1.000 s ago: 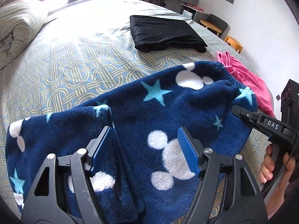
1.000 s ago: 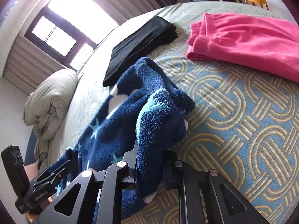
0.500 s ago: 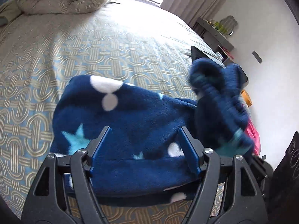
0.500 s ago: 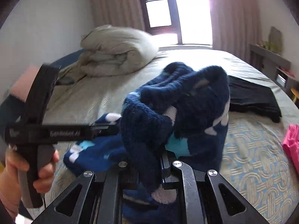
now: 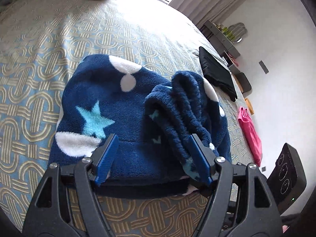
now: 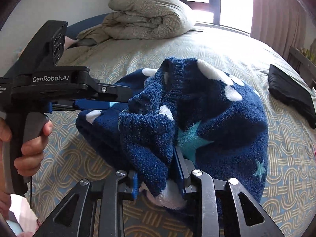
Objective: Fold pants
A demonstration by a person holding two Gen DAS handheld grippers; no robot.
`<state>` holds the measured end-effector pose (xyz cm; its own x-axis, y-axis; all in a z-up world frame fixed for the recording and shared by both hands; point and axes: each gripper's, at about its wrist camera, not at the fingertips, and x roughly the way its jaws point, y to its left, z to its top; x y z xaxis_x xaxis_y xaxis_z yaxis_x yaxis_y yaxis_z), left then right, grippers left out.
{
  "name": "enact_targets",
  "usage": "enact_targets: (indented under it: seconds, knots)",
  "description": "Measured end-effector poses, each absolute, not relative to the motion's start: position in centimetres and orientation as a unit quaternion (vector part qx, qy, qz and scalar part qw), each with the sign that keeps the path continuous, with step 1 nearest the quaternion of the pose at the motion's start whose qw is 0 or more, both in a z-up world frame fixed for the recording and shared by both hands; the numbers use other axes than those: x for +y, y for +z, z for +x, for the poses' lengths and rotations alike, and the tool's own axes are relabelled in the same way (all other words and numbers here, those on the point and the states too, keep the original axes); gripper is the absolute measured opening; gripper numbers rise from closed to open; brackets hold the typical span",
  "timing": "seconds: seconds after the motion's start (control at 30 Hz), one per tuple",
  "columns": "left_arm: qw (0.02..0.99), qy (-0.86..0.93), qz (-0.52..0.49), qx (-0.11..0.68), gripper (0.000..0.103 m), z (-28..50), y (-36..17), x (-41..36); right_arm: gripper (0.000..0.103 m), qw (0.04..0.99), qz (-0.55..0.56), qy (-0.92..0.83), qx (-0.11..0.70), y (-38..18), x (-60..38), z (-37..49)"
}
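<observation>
Fleece pants [image 6: 217,118] cover the right gripper [image 6: 158,177] pads and the left gripper [image 5: 152,158] right pad's tip, contact there unreadable; frame edge crops the hand [image 6: 29,142], and shelf items [image 5: 235,31] are too small to identify.

Rolled beige duvet [image 6: 146,15], folded black garment [image 5: 217,75] and pink garment [image 5: 249,130] on patterned bedspread [image 5: 39,63]

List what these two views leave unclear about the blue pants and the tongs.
- Right tongs, right wrist view: bunched pants cover the pads, so contact is unclear.
- Left tongs, left wrist view: jaws wide apart; the pants hide what lies under them.
- Pants' near edge, both views: hidden behind the tongs.
- Shelf items, left wrist view: too small.
</observation>
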<state>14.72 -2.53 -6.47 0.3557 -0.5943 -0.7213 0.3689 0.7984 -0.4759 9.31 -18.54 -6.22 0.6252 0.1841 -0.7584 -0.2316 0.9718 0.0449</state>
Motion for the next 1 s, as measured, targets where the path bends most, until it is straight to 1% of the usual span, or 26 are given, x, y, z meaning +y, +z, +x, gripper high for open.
enact_targets:
  seconds: [0.07,0.13,0.17,0.3,0.43,0.53,0.63,0.67,0.7,0.73,0.77,0.87,1.0]
  knots:
    - [0.824,-0.309,-0.084,0.468,0.073,13.9,-5.4,-3.4,0.044,0.901,-0.027,0.12,0.417,-6.3,-18.2,9.0]
    - [0.815,-0.333,-0.071,0.47,0.076,13.5,-4.9,-4.6,0.047,0.901,-0.026,0.124,0.416,-6.3,-17.9,8.8]
    - [0.81,-0.339,-0.065,0.475,0.081,13.5,-5.0,-5.2,0.048,0.901,-0.028,0.125,0.414,-6.3,-17.7,8.7]
    - [0.797,-0.332,-0.051,0.502,0.082,13.9,-6.4,-6.9,0.05,0.902,-0.035,0.127,0.41,-6.4,-17.5,8.4]
    - [0.763,-0.327,-0.084,0.551,0.082,14.9,-8.6,-7.9,0.05,0.902,-0.016,0.136,0.41,-6.4,-18.2,8.0]
    - [0.761,-0.322,-0.103,0.554,0.082,15.6,-8.7,-8.8,0.051,0.9,0.005,0.141,0.412,-6.7,-19.0,8.0]
    - [0.768,-0.32,-0.1,0.545,0.081,15.8,-8.2,-9.8,0.051,0.9,0.017,0.144,0.412,-6.7,-19.6,7.8]
    - [0.775,-0.317,-0.092,0.539,0.071,15.8,-7.9,-10.1,0.051,0.9,0.019,0.146,0.411,-6.6,-19.7,7.7]
    - [0.782,-0.312,-0.079,0.534,0.064,15.6,-7.7,-10.5,0.051,0.9,0.021,0.147,0.41,-6.6,-19.8,7.6]
    - [0.786,-0.31,-0.069,0.53,0.048,15.6,-7.7,-10.8,0.051,0.9,0.023,0.147,0.409,-6.6,-20.0,7.5]
    - [0.788,-0.31,-0.062,0.528,0.039,15.5,-7.7,-10.9,0.051,0.901,0.026,0.147,0.408,-6.6,-20.2,7.3]
    - [0.795,-0.307,-0.059,0.52,0.034,15.3,-7.6,-10.6,0.051,0.901,0.042,0.146,0.406,-6.4,-21.1,6.9]
    - [0.804,-0.311,-0.045,0.504,0.033,14.8,-6.7,-10.7,0.051,0.902,0.064,0.145,0.403,-5.9,-22.9,6.2]
